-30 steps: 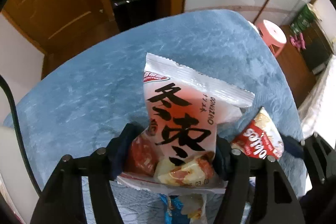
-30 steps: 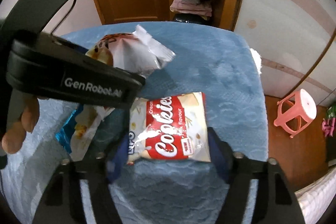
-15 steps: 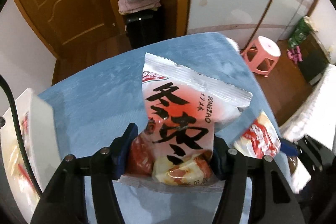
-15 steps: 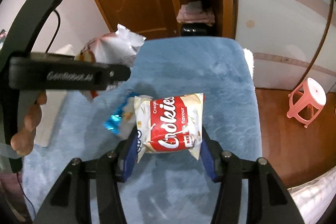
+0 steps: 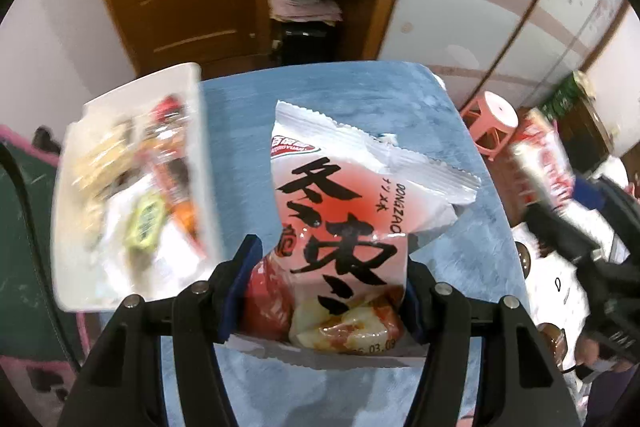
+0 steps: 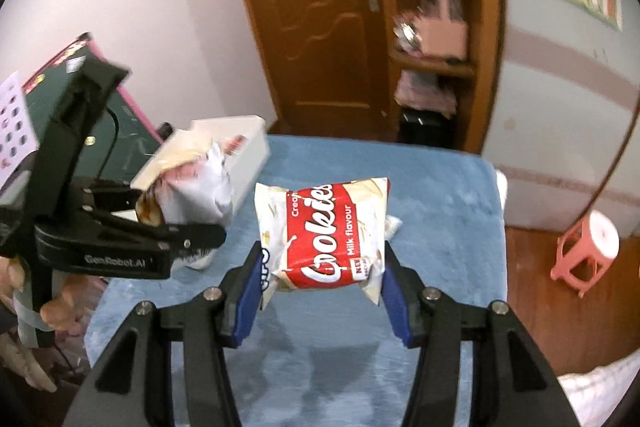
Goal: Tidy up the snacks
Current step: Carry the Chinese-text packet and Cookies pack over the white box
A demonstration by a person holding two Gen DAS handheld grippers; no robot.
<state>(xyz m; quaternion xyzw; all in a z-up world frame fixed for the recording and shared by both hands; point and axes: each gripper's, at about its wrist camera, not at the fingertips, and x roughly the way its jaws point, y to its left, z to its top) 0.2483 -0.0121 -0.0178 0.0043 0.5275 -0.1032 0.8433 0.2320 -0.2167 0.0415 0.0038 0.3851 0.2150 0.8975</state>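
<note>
Now the left tool point(image 5: 328, 287) clamps a pink dongzao snack packet point(image 5: 344, 227) mid-frame. The right tool point(image 6: 318, 277) grips a red Cookies packet point(image 6: 324, 231). A white snack bin point(image 5: 132, 187) sits at left.

white bin point(image 5: 132, 187) left, blue table point(image 6: 440, 195) open right

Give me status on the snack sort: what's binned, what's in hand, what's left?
Done: the white bin already holds several packets, too blurred to count. In hand: the left gripper clamps a pink jujube snack bag; the right gripper clamps a Cookies milk flavour pack, both lifted off the blue tablecloth. Left: drop both in the bin. No other loose snacks are visible on the cloth.
</note>
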